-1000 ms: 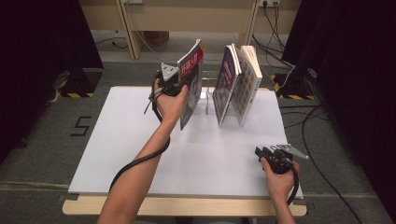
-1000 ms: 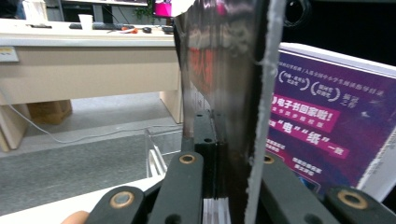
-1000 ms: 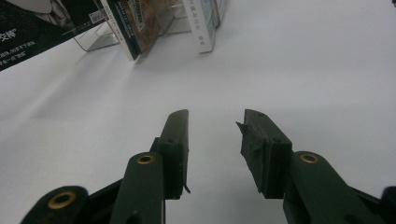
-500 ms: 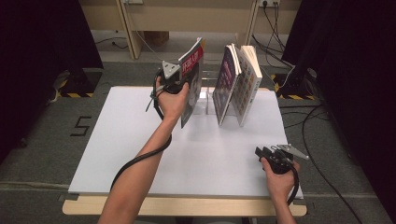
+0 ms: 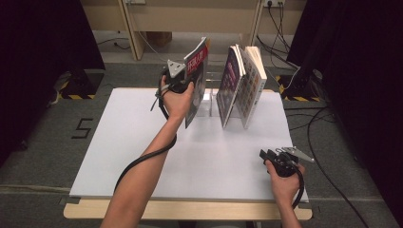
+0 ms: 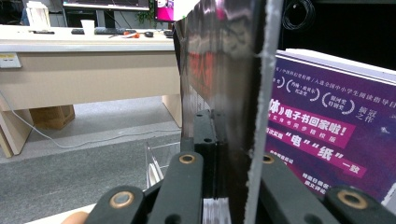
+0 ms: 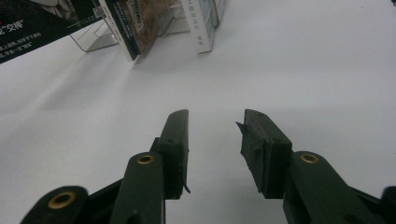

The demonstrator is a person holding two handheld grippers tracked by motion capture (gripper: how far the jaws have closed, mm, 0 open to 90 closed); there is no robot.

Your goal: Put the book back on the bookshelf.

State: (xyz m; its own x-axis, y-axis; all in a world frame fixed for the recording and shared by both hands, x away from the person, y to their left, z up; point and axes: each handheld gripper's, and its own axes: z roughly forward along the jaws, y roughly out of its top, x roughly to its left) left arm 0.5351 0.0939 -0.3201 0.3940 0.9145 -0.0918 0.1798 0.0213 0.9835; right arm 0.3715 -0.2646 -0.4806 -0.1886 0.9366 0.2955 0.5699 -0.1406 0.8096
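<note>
My left gripper (image 5: 183, 84) is shut on a thin dark book with a red title band (image 5: 196, 80), held upright and tilted at the table's far middle, left of a clear rack (image 5: 207, 97). In the left gripper view the book's edge (image 6: 243, 93) stands clamped between the jaws of that gripper (image 6: 229, 140), with a purple-covered book (image 6: 327, 130) beyond it. Two books (image 5: 240, 85) lean in the rack to the right. My right gripper (image 5: 272, 156) rests near the table's front right corner; in the right gripper view this gripper (image 7: 215, 140) stands open over bare white table with nothing between its jaws.
The white table (image 5: 142, 137) spreads wide in front of the rack. The clear rack (image 7: 93, 39) and leaning books (image 7: 135, 28) lie ahead of the right gripper. A wooden desk frame (image 5: 190, 19) stands beyond the table, cables on the floor at right.
</note>
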